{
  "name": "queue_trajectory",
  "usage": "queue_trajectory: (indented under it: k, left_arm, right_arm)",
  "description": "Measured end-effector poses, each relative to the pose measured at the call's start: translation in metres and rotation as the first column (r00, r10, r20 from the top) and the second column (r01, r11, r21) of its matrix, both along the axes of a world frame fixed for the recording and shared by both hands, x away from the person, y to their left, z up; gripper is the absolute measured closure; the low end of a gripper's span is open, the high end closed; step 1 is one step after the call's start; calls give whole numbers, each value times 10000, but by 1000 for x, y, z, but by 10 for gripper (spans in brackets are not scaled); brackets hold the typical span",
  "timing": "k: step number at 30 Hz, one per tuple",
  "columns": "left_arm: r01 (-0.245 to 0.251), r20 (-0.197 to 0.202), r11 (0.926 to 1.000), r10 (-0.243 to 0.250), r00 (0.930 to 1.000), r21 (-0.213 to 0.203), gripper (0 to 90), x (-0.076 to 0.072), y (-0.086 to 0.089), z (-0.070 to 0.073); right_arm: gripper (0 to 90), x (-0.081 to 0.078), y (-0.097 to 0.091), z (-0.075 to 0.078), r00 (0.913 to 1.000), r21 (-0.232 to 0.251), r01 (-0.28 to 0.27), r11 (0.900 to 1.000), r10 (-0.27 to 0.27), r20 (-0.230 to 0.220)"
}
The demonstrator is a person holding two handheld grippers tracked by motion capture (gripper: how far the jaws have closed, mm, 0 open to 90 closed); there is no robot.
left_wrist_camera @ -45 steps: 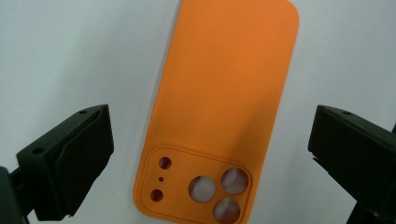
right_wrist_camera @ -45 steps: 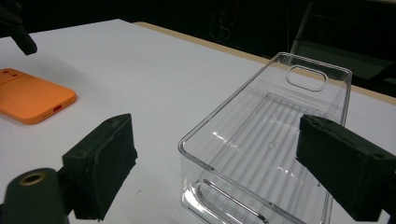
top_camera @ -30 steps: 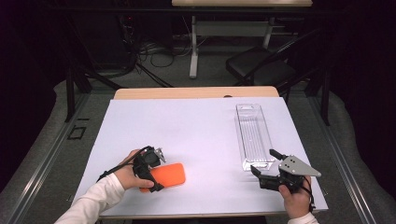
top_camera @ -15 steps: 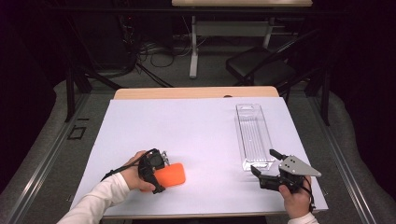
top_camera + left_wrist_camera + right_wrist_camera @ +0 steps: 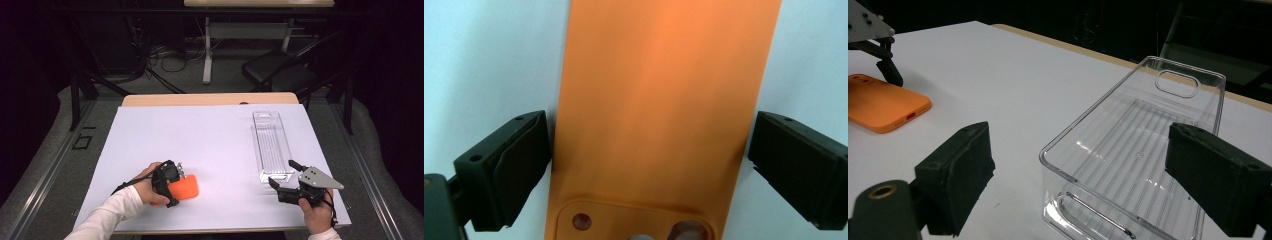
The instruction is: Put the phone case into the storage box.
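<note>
One orange case left of one clear tray, left gripper jaws astride case, not pressing, right gripper spread at tray's near end

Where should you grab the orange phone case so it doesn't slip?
Grip the orange phone case across its two long edges, coming straight down from above. It lies flat on the white table, so only those thin, straight sides fit between the jaws of the left hand-held gripper, which already straddle it.

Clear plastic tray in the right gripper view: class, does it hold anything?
No, the clear plastic tray is empty, and the orange phone case lies apart from it on the white table.
</note>
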State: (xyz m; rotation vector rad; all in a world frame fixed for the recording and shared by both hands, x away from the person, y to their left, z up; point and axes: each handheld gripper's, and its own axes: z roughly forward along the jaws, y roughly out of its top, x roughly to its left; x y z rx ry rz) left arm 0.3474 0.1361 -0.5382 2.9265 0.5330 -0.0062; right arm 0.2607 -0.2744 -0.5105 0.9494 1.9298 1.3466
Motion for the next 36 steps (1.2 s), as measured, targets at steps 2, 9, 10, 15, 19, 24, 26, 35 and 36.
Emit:
queue_trajectory:
  k: [2, 9, 10, 15, 19, 24, 26, 35, 36]
  left_arm:
    - [17, -27, 10000, -17, 10000, -11, 48, 1, 1, 1]
    - [115, 39, 9999, -115, 9999, -101, 72, 1, 2, 1]
    - [139, 22, 9998, -139, 9999, -128, 84, 1, 3, 1]
    - [307, 60, 9992, -306, 9995, -272, 121, 1, 6, 3]
    - [345, 67, 9989, -343, 9994, -306, 126, 2, 6, 3]
    - [384, 74, 9987, -381, 9992, -343, 128, 2, 6, 3]
    - [412, 80, 9984, -409, 9991, -377, 131, 2, 7, 3]
    - [438, 43, 9984, -436, 9990, -370, 135, 2, 7, 3]
    - [456, 20, 9983, -455, 9990, -372, 135, 2, 7, 3]
  right_arm:
    - [112, 0, 0, 0, 10000, 13, 12, 10000, -12, -14]
    - [112, 0, 0, 0, 10000, 0, -5, 10000, 5, -6]
    - [112, 0, 0, 0, 10000, -2, 0, 10000, 0, -11]
    - [114, 0, 1, 0, 10000, 30, -11, 10000, 11, -19]
    - [120, 0, 1, 0, 10000, 28, -4, 10000, 4, -14]
    - [120, 0, 0, 0, 10000, 12, -4, 10000, 4, 8]
    - [120, 0, 0, -1, 10000, 20, -14, 10000, 14, -6]
    - [121, 1, 1, -1, 10000, 13, -10, 10000, 10, -31]
    - [121, 0, 1, -1, 10000, 8, -7, 10000, 7, -31]
